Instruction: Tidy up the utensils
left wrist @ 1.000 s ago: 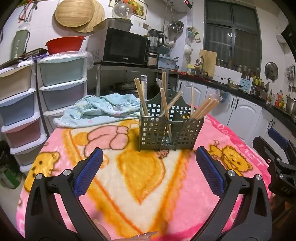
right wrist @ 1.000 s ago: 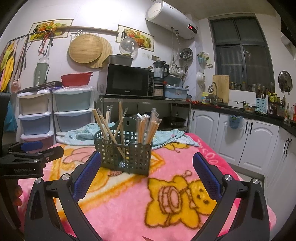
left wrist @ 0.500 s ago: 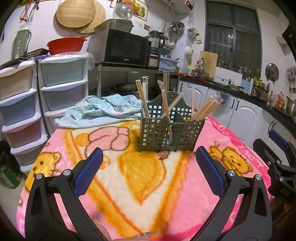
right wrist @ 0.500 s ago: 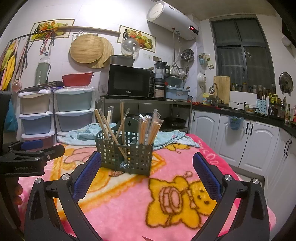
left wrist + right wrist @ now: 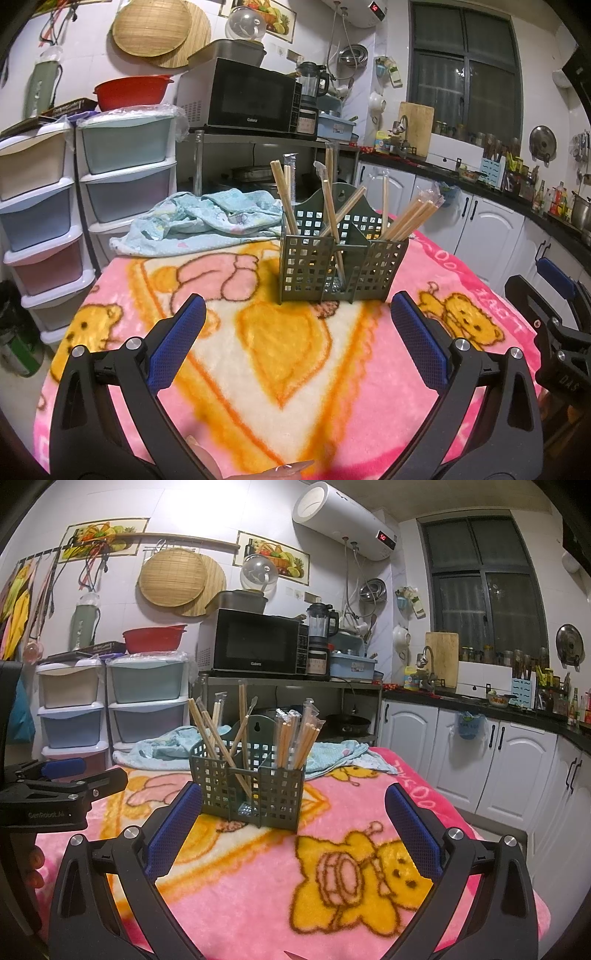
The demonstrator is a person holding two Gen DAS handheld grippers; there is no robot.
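Note:
A dark green lattice utensil holder (image 5: 338, 264) stands on the pink blanket-covered table (image 5: 258, 369); it also shows in the right wrist view (image 5: 251, 788). Bare wooden chopsticks (image 5: 286, 199) lean in its left compartments and wrapped chopsticks (image 5: 413, 218) in its right one; in the right wrist view the wrapped ones (image 5: 297, 738) stand on the right. My left gripper (image 5: 295, 328) is open and empty, a short way before the holder. My right gripper (image 5: 291, 818) is open and empty, just before the holder. Each gripper shows at the other view's edge.
A crumpled light blue cloth (image 5: 207, 221) lies behind the holder. Plastic drawer towers (image 5: 125, 177) stand beyond the table's left side, a microwave (image 5: 243, 98) on a shelf behind. White cabinets (image 5: 498, 768) and a counter run along the right.
Both views have drifted slightly; the holder sits a touch higher and nearer in frame. Both grippers stay open and empty.

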